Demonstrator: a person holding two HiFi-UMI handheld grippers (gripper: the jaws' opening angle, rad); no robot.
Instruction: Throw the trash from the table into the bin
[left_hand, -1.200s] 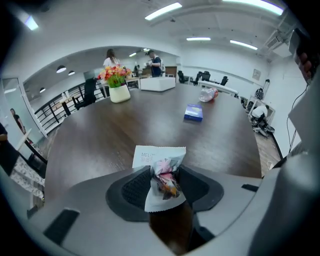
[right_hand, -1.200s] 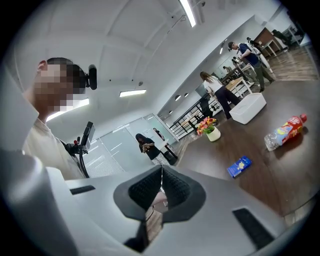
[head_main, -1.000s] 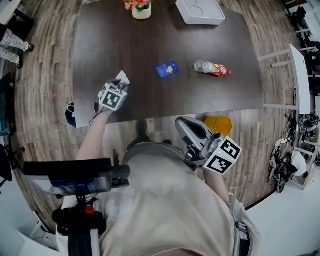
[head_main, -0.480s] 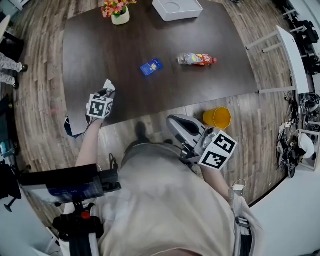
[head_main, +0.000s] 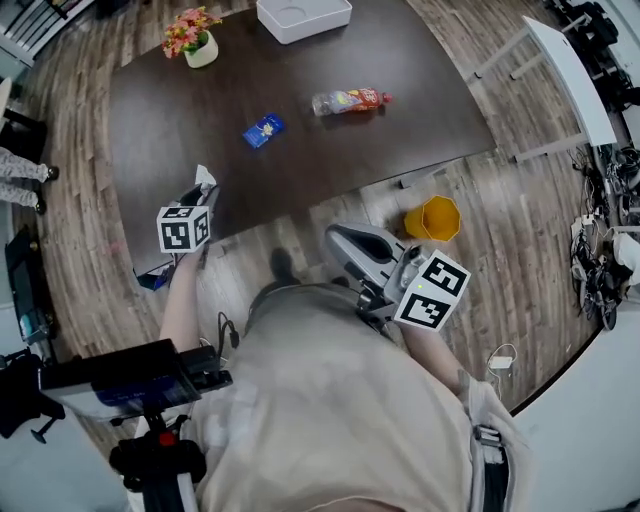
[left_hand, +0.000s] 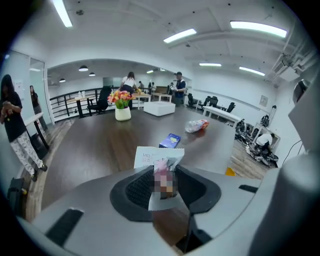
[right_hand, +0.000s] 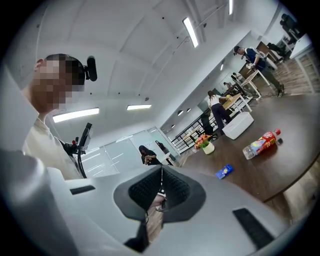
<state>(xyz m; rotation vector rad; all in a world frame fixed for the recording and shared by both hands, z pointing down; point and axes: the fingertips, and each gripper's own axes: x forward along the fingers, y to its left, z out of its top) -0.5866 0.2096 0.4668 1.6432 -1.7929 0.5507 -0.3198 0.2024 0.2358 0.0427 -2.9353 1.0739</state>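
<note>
My left gripper (head_main: 197, 200) hangs over the near left edge of the dark table (head_main: 330, 160), shut on a white paper wrapper (head_main: 204, 179). Its jaws have just been closing with that wrapper (left_hand: 159, 157) pinched between the pads of the left gripper (left_hand: 161, 175). A blue packet (head_main: 263, 130) and a crumpled plastic bottle (head_main: 348, 100) lie on the table. The orange bin (head_main: 432, 217) stands on the floor by the table's near edge. My right gripper (head_main: 340, 240) is held in front of the person's body, left of the bin, shut and empty (right_hand: 160, 192).
A white tray (head_main: 303, 15) and a flower pot (head_main: 195, 40) stand at the table's far side. A white desk (head_main: 560, 65) and cables (head_main: 610, 270) are at the right. A person (left_hand: 12, 125) stands left of the table. A dark bag (head_main: 150, 275) lies on the floor.
My left gripper has lifted off the table's edge with the wrapper and drawn back towards the person. The right gripper has shifted a little sideways. The head view has swung, so the table sits further away.
</note>
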